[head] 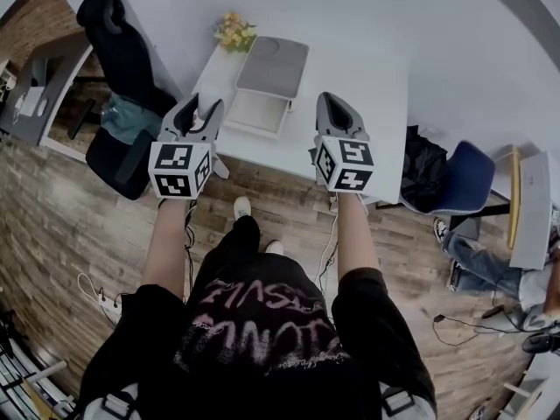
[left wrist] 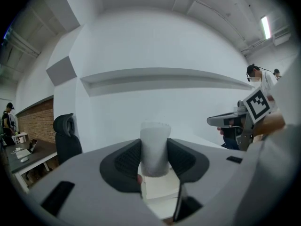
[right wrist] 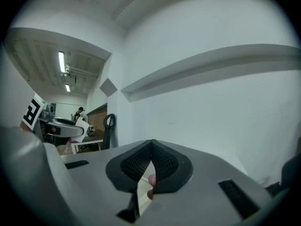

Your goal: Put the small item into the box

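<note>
Far to the left of the left tool point(left wrist: 155, 150), beyond the surface's edge: a black office chair point(head: 118, 59) with a teal cloth on the seat. Clamped in the left tool: the small white cylinder point(left wrist: 155, 134), upright, squeezed from both sides by the dark ribbed pads point(left wrist: 126, 160), with its top poking above them. Carried in the air near the near left corner of the white surface point(head: 367, 86), short of the box. Well ahead of the left tool, at the surface's far edge: a bunch of yellow flowers point(head: 233, 31). Ahead of the left tool and a little to its right: the grey box point(head: 259, 112), lying on the surface with its lid point(head: 273, 66) swung open toward the wall, apart from both tools. To the right of the box, about level with the left tool: the right tool point(right wrist: 151, 144), clenched, tips pressed together with nothing between them, only a narrow wedge of gap lower down. Both tools carried side by side on bare forearms, marker cubes turned up toward the head. Right of the right tool, past the surface's corner: a blue chair point(head: 464, 178) with a black bag point(head: 424, 169) against it. Farther right again: a seated person's legs point(head: 477, 265) in jeans above the wood floor point(head: 52, 226).
</note>
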